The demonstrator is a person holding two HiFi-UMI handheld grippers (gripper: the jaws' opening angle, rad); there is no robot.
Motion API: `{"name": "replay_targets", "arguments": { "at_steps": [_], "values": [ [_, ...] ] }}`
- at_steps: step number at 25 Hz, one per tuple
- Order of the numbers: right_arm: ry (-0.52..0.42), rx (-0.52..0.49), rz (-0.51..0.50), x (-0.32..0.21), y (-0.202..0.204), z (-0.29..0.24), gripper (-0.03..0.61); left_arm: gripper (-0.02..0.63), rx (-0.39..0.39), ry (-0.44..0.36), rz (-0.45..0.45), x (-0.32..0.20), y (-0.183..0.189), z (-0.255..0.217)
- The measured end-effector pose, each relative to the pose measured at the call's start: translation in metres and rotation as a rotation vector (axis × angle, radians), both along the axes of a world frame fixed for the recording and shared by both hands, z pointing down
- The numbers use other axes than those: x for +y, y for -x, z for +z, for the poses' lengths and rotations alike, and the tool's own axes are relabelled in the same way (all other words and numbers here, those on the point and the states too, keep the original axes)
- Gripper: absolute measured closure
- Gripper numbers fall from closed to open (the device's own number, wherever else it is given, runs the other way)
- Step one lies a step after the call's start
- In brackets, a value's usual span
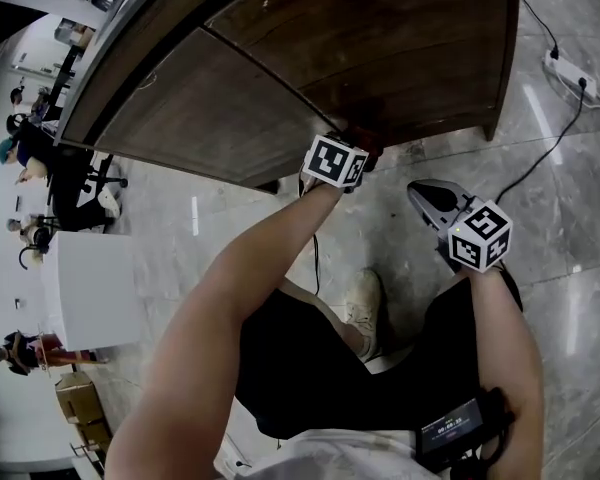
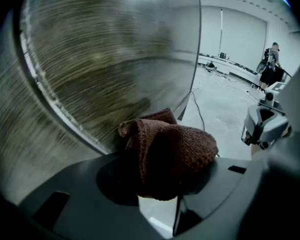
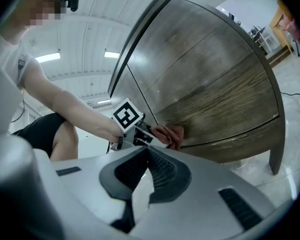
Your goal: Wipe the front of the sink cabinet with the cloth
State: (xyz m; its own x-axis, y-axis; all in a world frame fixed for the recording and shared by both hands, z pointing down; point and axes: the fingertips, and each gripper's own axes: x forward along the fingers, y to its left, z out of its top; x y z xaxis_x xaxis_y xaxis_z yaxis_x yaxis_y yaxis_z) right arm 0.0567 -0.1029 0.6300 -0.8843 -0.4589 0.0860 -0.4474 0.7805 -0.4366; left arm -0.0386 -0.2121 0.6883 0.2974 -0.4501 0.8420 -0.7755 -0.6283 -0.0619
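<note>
The sink cabinet has a dark wood front of two door panels. My left gripper is shut on a reddish-brown cloth and holds it against the lower edge of the right door. In the left gripper view the bunched cloth covers the jaw tips of the left gripper, with the wood front close behind. My right gripper hangs over the floor, right of the cloth, shut with nothing in it. The right gripper view shows its jaws closed, and beyond them the cloth on the cabinet.
A cabinet leg stands at the right corner. A power strip with a black cable lies on the marble floor at the far right. My shoe is below the grippers. People, a white block and a box are far left.
</note>
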Motion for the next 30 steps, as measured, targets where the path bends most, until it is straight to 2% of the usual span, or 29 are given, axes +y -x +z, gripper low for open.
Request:
{"name": "replay_targets", "arguments": {
  "at_steps": [3,6,10,14,18,22,27,30],
  "values": [
    [-0.001,-0.006,-0.019,0.000,0.010,0.001,0.566,0.460,-0.034,0.031,-0.012,0.012,0.025,0.009],
    [0.002,-0.015,-0.027,-0.001,0.017,0.001,0.566,0.460,-0.039,0.024,-0.020,0.019,0.046,0.008],
    [-0.018,-0.003,-0.049,0.001,0.026,0.003,0.566,0.460,0.073,-0.034,0.009,0.021,0.049,-0.016],
    [-0.106,0.015,-0.103,0.011,0.040,-0.013,0.566,0.460,0.159,-0.062,0.002,0.022,0.047,-0.047],
    [-0.161,-0.002,-0.035,0.004,0.040,-0.039,0.566,0.460,0.232,-0.113,0.069,0.027,0.038,-0.082],
    [-0.191,0.023,0.033,-0.003,0.037,-0.063,0.566,0.460,0.252,-0.214,0.176,0.045,0.041,-0.117],
    [-0.114,0.109,0.013,0.020,0.038,-0.110,0.566,0.460,0.306,-0.277,0.221,0.083,0.053,-0.163],
    [-0.064,0.161,0.021,0.024,0.033,-0.159,0.566,0.460,0.338,-0.285,0.174,0.105,0.070,-0.204]
  ]
}}
